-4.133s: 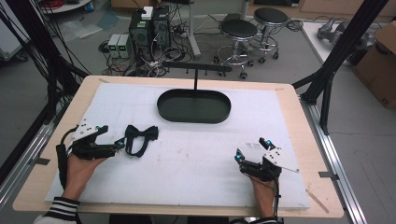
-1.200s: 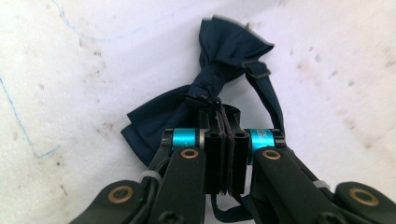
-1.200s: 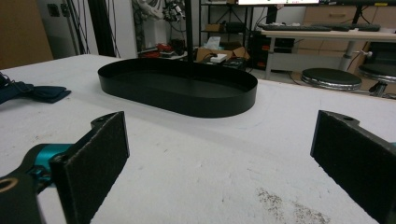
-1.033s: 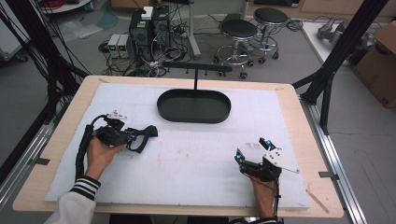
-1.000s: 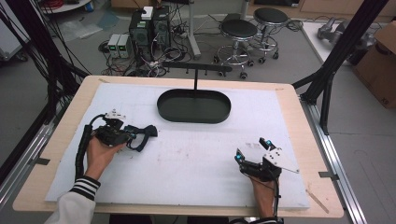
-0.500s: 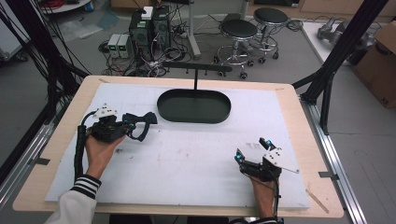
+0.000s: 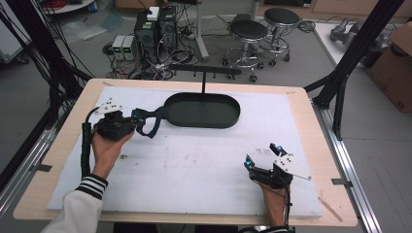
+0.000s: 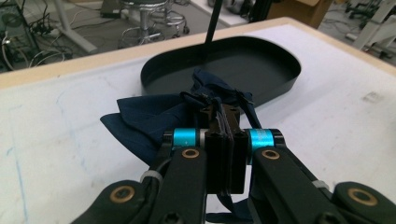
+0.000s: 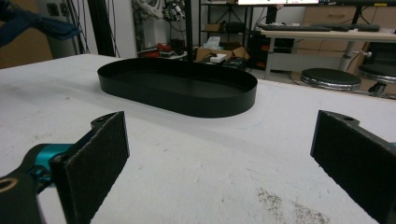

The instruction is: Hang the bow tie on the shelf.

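Navy cloth, a bow tie, hangs pinched in my left gripper, whose jaws are pressed together on its middle. It juts forward of the jaws, lifted off the white table cover, its far end just at the near left rim of the black oval tray. My right gripper rests on the cover well apart, jaws spread wide and holding nothing.

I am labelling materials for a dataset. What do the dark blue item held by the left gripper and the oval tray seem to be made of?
Bow tie: soft woven fabric, probably; it folds and creases, matte navy. Oval tray: rigid, smooth, matte black, thin upright wall; plastic or coated metal, unclear which.
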`<control>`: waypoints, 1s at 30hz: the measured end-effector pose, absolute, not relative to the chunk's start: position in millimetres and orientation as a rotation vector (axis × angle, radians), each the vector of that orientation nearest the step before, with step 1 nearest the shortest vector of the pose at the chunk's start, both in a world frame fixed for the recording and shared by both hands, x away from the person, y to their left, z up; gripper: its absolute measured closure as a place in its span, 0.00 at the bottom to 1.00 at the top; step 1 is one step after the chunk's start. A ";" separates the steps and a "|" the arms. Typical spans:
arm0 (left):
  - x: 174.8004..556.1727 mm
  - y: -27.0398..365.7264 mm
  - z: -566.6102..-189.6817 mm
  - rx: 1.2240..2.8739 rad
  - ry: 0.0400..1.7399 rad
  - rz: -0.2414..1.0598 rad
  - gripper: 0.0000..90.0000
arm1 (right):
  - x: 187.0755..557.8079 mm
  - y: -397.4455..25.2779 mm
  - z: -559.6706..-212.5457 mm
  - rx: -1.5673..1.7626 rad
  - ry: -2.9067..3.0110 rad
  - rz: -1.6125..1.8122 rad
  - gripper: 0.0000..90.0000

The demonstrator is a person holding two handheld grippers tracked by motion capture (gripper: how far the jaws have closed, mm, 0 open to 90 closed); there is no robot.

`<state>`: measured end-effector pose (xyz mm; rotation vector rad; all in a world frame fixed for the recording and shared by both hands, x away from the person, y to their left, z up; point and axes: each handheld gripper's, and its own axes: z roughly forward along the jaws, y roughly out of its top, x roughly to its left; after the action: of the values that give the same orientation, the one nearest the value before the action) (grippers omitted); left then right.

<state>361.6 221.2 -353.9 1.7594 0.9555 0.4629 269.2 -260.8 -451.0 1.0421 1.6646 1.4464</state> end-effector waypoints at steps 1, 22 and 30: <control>362.9 219.6 -351.1 1.752 0.949 0.464 0.99 | 269.3 -260.7 -451.1 1.041 1.663 1.446 0.04; 387.1 177.5 -297.8 1.731 0.782 0.451 0.99 | 269.2 -260.8 -451.0 1.045 1.664 1.446 0.04; 400.6 162.9 -282.7 1.700 0.761 0.465 0.99 | 269.7 -261.9 -451.1 1.049 1.661 1.451 0.04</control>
<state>400.6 162.9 -282.7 1.7005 0.7610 0.4646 269.7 -261.9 -451.1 1.0489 1.6610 1.4510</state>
